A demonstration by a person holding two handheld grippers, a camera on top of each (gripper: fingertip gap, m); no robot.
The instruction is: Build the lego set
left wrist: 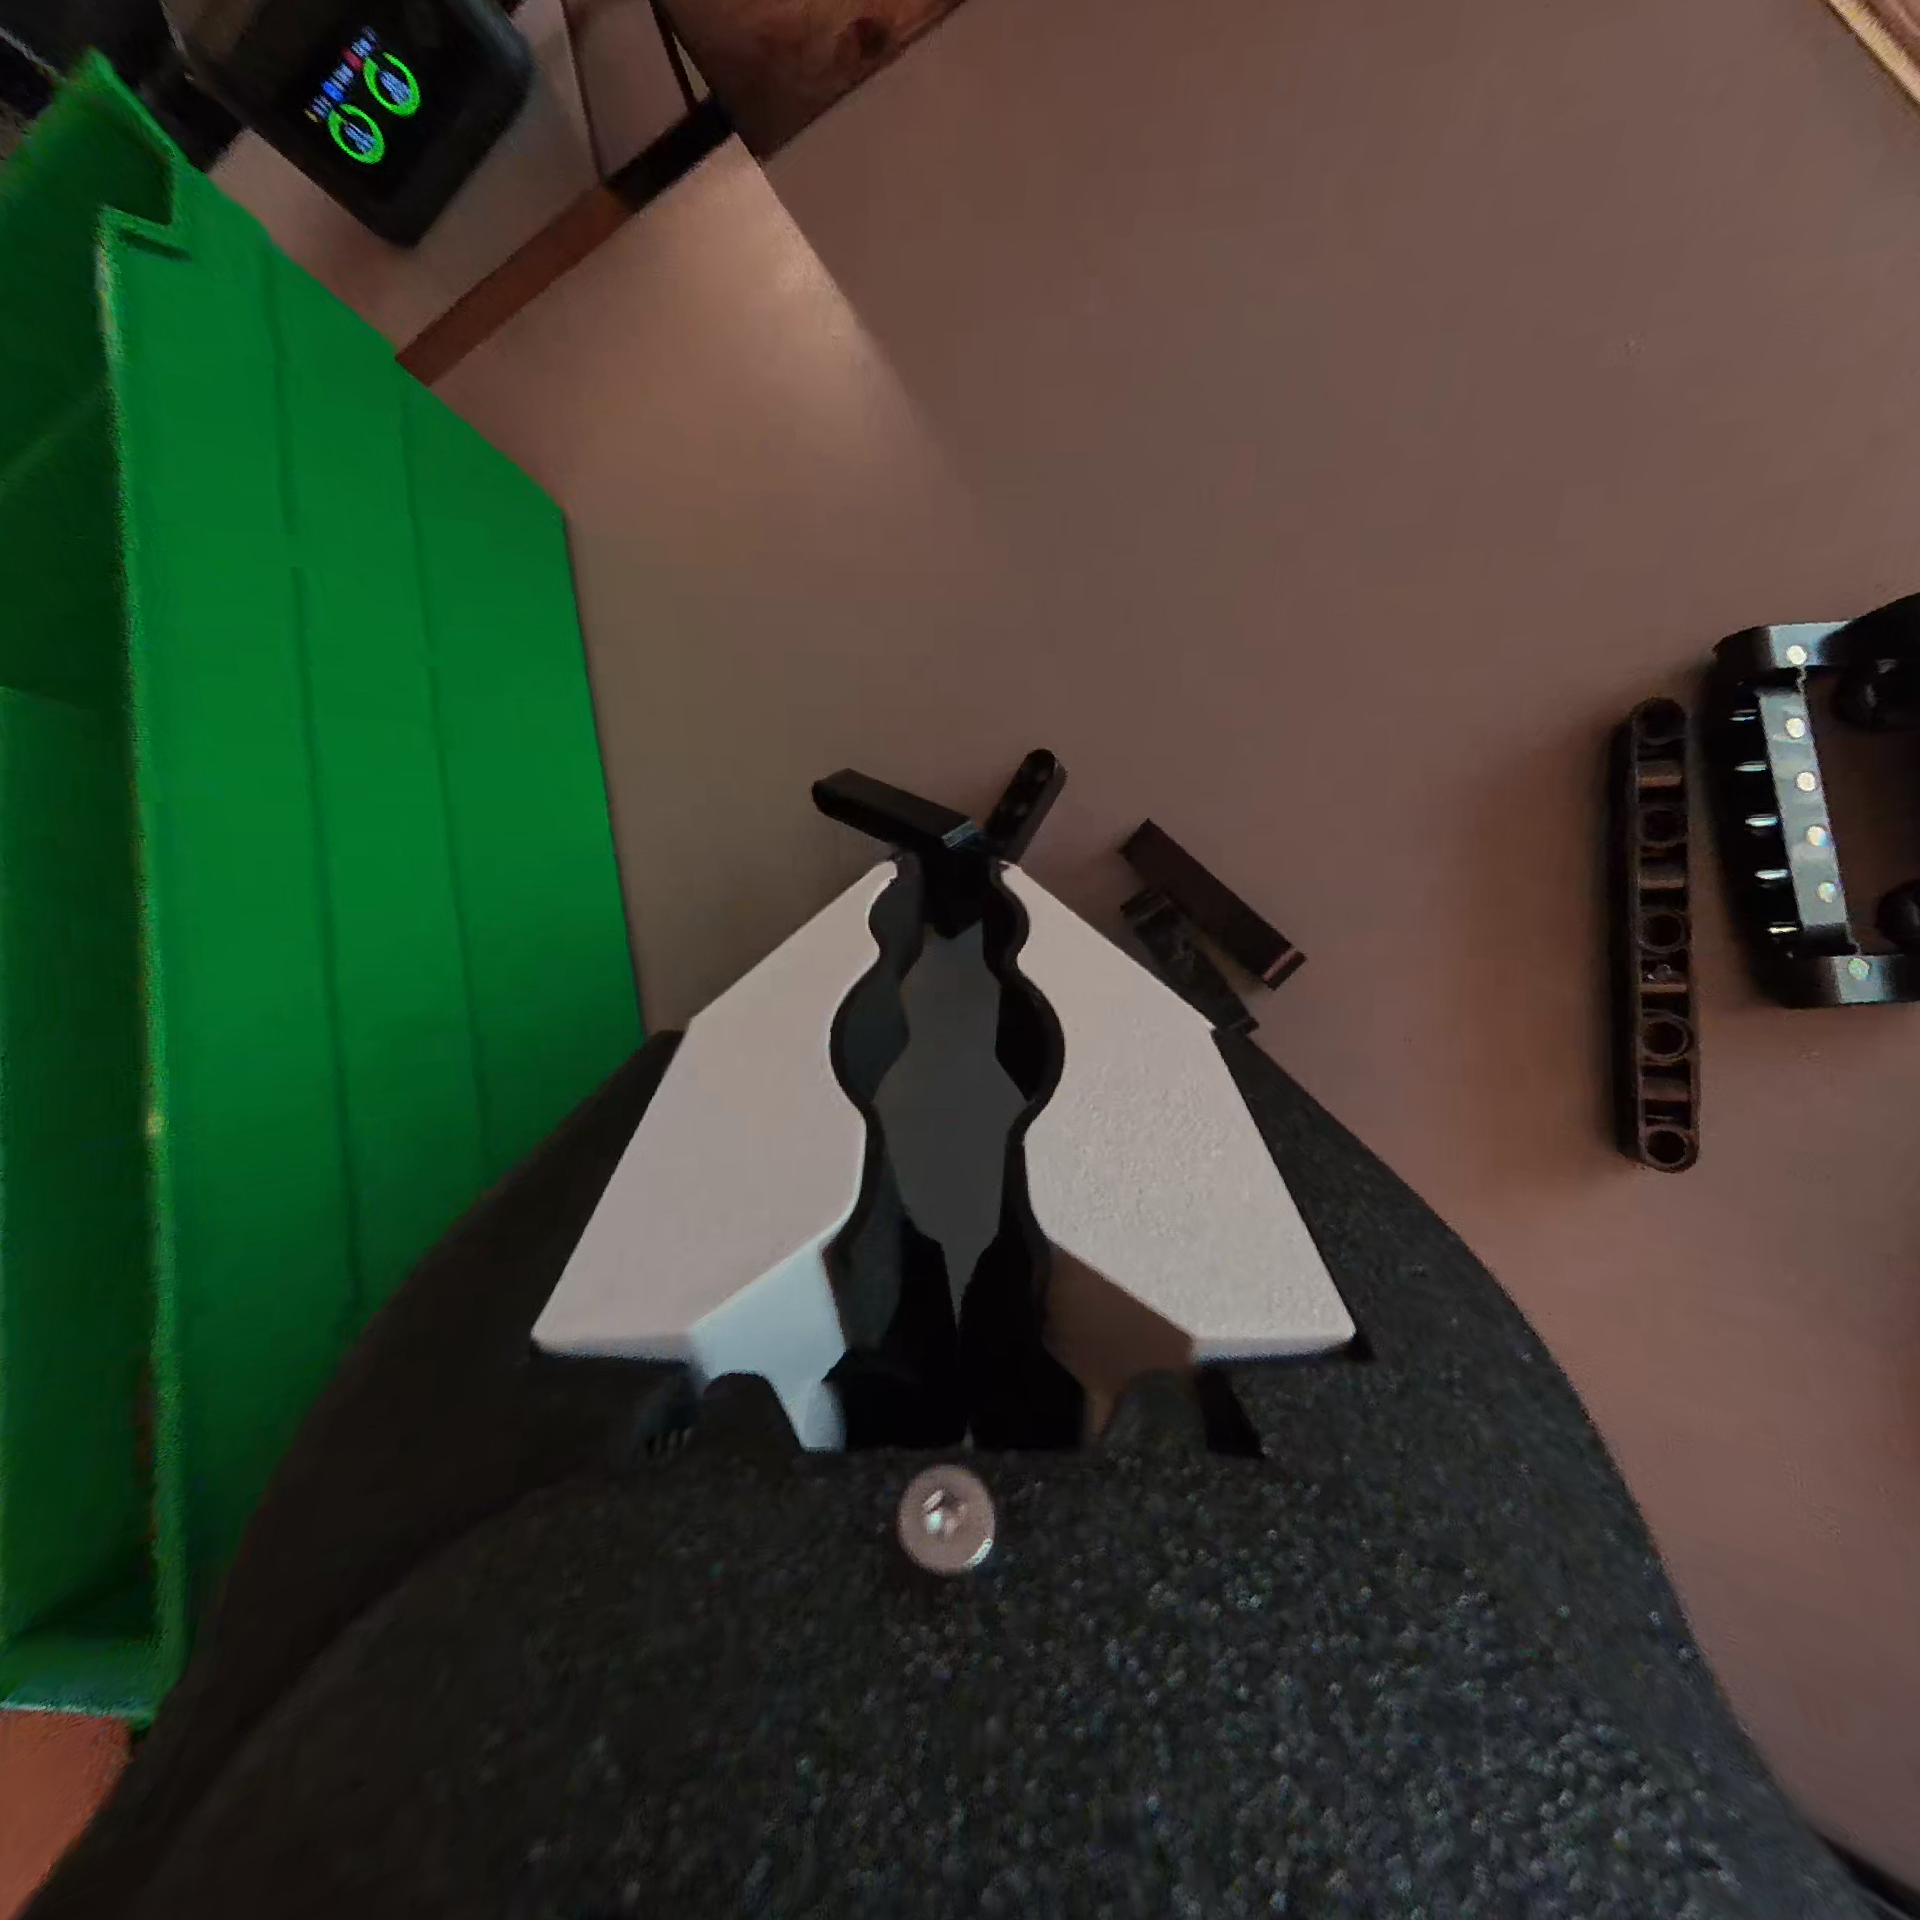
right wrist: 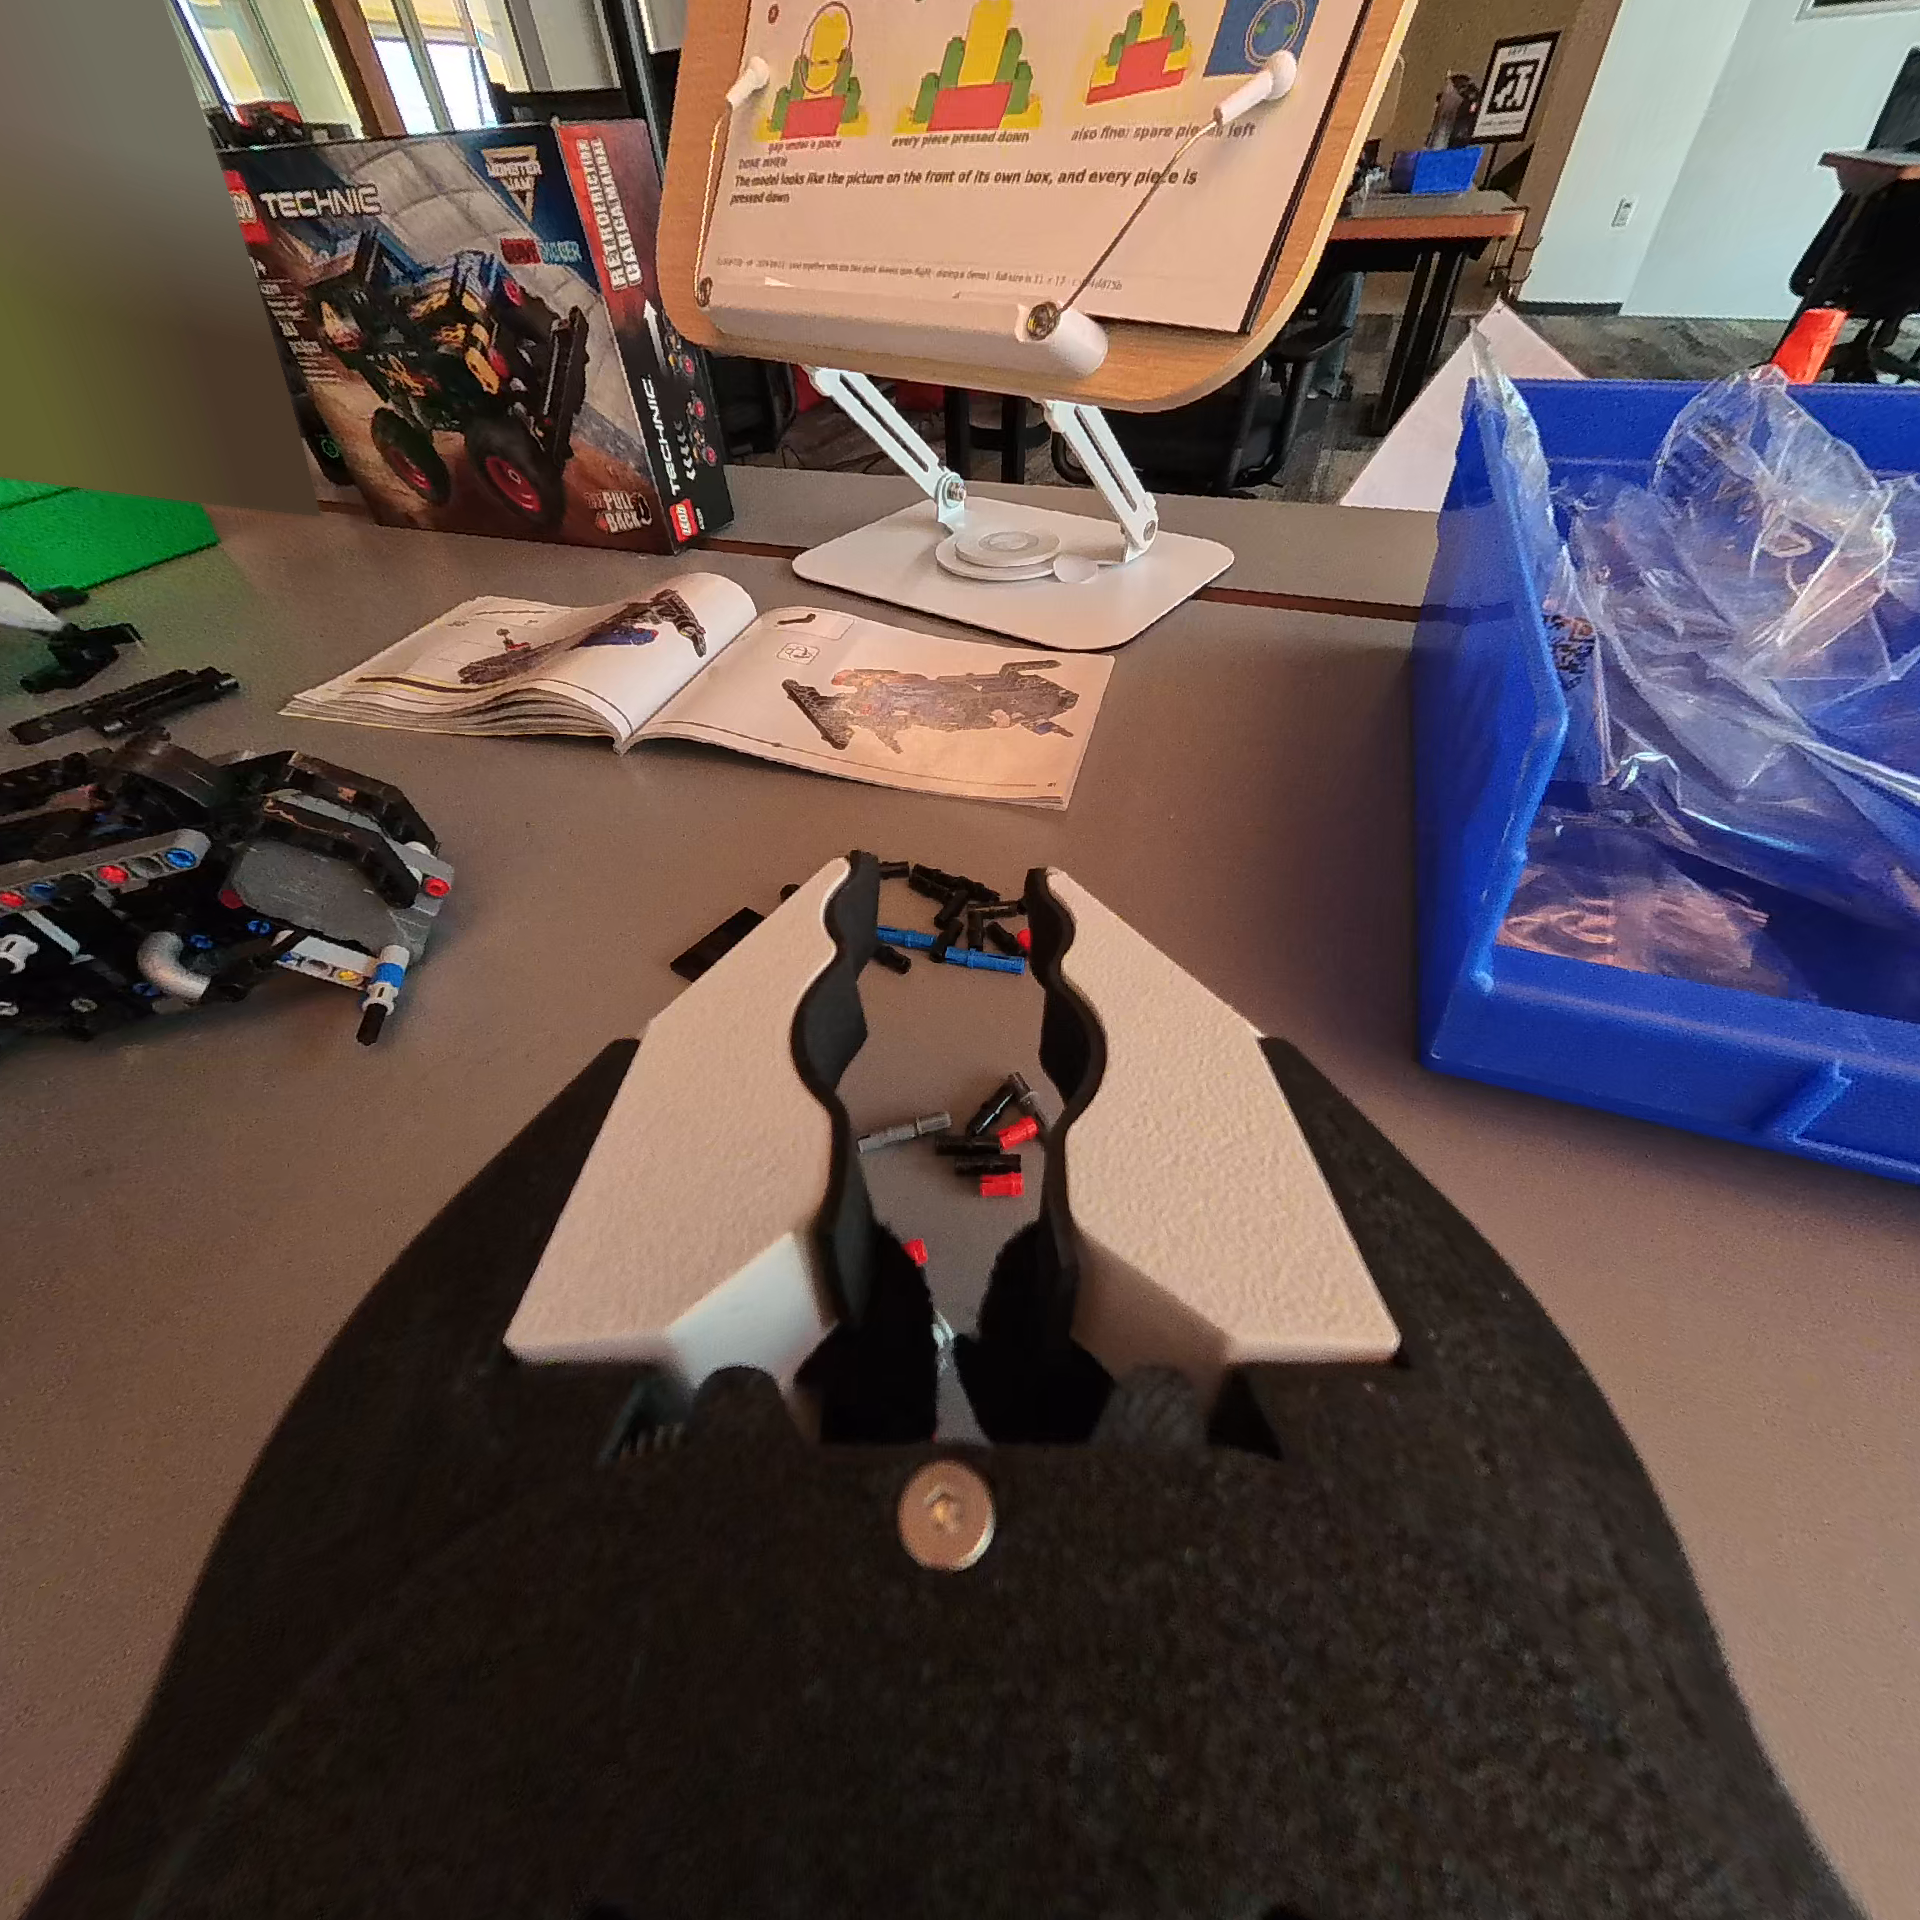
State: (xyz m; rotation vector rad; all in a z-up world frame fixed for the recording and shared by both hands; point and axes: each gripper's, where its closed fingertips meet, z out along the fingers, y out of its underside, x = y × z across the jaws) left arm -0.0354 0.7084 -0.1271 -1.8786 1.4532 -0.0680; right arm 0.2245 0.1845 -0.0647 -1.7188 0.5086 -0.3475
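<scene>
My left gripper [left wrist: 948,883] is shut on a black angled lego beam [left wrist: 894,816], held over the table. A long black beam [left wrist: 1657,935], a black frame piece [left wrist: 1813,821] and a few short black pieces [left wrist: 1210,899] lie to its right. My right gripper [right wrist: 951,883] is open and empty, low over loose black, blue and red pins [right wrist: 961,925], with more pins [right wrist: 982,1138] between its fingers. The partly built black and grey vehicle [right wrist: 197,883] lies at the left of the right wrist view. The left gripper [right wrist: 42,623] shows at the far left edge there.
A green bin [left wrist: 260,831] stands close on the left gripper's left. A blue bin [right wrist: 1558,935] holding clear plastic bags sits right of the right gripper. An open instruction booklet [right wrist: 707,686], the set's box [right wrist: 468,332] and a tilted stand with a sheet [right wrist: 997,208] lie beyond. There is about 60 centimeters between the tips of the two grippers.
</scene>
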